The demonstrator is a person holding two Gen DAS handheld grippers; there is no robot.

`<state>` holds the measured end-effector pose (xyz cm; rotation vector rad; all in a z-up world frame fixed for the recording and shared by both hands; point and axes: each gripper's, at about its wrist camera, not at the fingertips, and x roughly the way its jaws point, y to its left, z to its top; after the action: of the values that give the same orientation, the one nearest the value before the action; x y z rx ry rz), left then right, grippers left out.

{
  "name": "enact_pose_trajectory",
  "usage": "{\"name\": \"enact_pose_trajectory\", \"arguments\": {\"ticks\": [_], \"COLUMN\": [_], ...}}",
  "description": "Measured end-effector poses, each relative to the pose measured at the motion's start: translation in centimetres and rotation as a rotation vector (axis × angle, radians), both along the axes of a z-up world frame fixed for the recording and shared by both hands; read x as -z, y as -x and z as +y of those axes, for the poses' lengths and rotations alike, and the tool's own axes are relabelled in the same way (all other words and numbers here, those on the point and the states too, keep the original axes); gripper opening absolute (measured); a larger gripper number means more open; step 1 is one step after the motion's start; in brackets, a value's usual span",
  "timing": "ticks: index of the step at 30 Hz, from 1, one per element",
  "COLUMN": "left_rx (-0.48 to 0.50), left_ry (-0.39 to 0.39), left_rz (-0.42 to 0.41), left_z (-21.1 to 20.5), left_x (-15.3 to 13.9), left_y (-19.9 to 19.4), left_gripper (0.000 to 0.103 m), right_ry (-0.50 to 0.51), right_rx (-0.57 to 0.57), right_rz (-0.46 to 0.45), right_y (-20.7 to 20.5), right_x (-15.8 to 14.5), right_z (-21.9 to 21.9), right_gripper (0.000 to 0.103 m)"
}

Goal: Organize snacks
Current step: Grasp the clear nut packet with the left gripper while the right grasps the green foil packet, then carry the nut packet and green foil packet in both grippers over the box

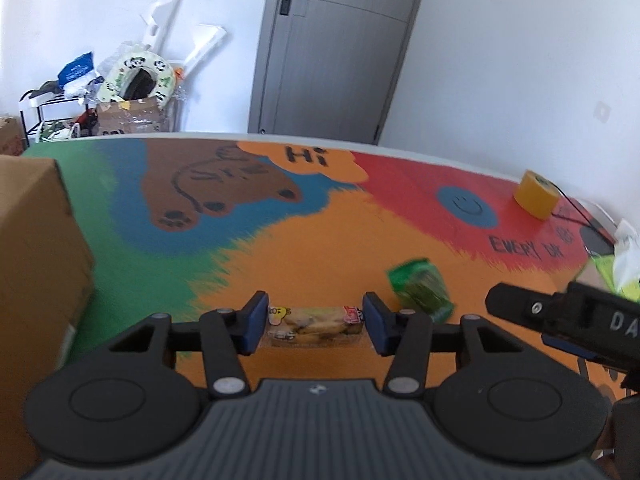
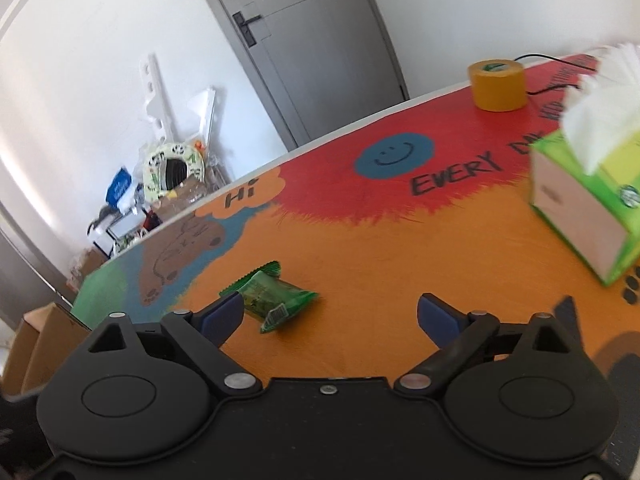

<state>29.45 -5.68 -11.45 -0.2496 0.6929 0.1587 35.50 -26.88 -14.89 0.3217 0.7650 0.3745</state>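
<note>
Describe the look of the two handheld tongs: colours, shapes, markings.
Both are matte black. The left tongs and right tongs each have blue pads on angular linkage arms, silver pivot screws, and two round black discs. The left body is ribbed grey with a small logo; white lettering marks the right's side.

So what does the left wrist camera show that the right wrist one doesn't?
Only the left wrist view shows the yellow snack packet clamped between the left gripper pads, plus the right gripper seen from outside. Only the right wrist view shows the whole green tissue box and the right gripper's empty, open jaws. Both show the green snack packet, yellow tape roll, cardboard box and grey door.
</note>
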Motion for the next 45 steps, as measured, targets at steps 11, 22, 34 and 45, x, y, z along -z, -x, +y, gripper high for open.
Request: {"name": "enact_pose_trajectory", "arguments": {"ticks": [11, 22, 34, 45], "left_rx": [-0.057, -0.059, -0.023, 0.007], "left_ry": [0.037, 0.049, 0.047, 0.031], "left_rz": [0.005, 0.008, -0.049, -0.130], "left_z": [3.7, 4.3, 2.8, 2.3], "left_x": [0.4, 0.3, -2.2, -5.6], "left_y": [-0.4, 0.3, 4.1, 8.4], "left_gripper": [0.051, 0.050, 0.051, 0.051], "right_ry": [0.070, 0.083, 0.030, -0.029], "right_rx": [-0.065, -0.099, -0.055, -0.036], "right_rz": [-0.023, 0.011, -0.004, -0.067], "right_y": [-1.4, -2.3, 2.5, 7.2], "right_x": [0.1, 0.5, -1.2, -3.7], "right_z": [4.7, 6.5, 3.7, 2.7], "right_gripper": [0.093, 0.050, 0.030, 0.029]}}
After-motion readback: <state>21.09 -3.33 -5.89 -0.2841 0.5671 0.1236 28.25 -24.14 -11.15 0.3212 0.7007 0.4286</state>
